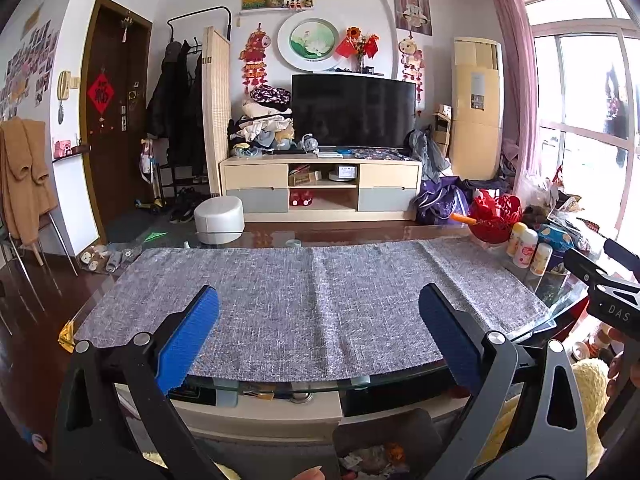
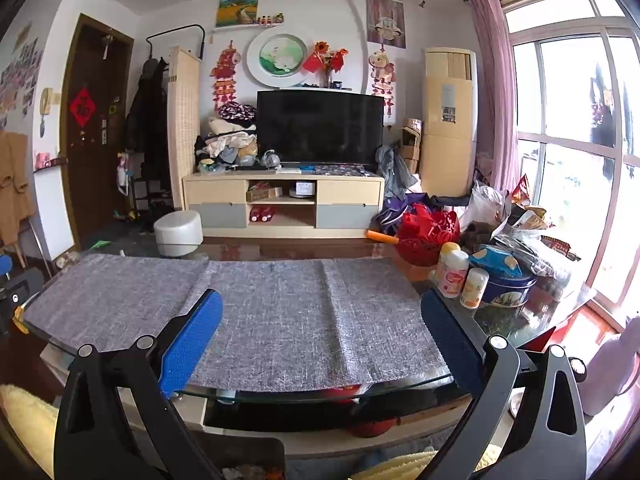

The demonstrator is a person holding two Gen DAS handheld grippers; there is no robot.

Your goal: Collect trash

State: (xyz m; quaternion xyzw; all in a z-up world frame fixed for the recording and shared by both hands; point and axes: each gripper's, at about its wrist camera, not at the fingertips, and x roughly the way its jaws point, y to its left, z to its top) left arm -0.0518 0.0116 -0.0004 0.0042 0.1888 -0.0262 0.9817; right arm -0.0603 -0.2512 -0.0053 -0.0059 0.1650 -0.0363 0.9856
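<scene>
From the left wrist view, the left gripper (image 1: 320, 320) hangs above the near edge of a glass coffee table (image 1: 280, 386), its two blue-padded fingers (image 1: 190, 340) spread wide with nothing between them. A grey woven mat (image 1: 312, 300) covers most of the tabletop. Below the table's near edge, at the bottom of the view, sits a dark bin (image 1: 380, 440) with crumpled scraps of trash (image 1: 368, 460) inside it. At the far right of the table stand a red basket (image 1: 496, 216) and three small white bottles (image 1: 526, 248). The right gripper (image 1: 608, 280) shows at the right edge as a black body, and from here it cannot be told how its fingers stand. Across the room, a black television (image 1: 352, 110) rests on a pale wooden cabinet (image 1: 320, 184), with a white stool (image 1: 219, 215) on the floor near it. From the right wrist view, the right gripper (image 2: 322, 320) is also above the table's near edge (image 2: 320, 394), fingers (image 2: 192, 344) spread wide and holding nothing. The mat (image 2: 280, 312) lies ahead. To the right stand the bottles (image 2: 454, 274), a blue tin (image 2: 508, 284) just beside them, and the red basket (image 2: 428, 236) farther back. The bin (image 2: 256, 456) shows at the bottom left, with bits of trash (image 2: 248, 472) just visible.
</scene>
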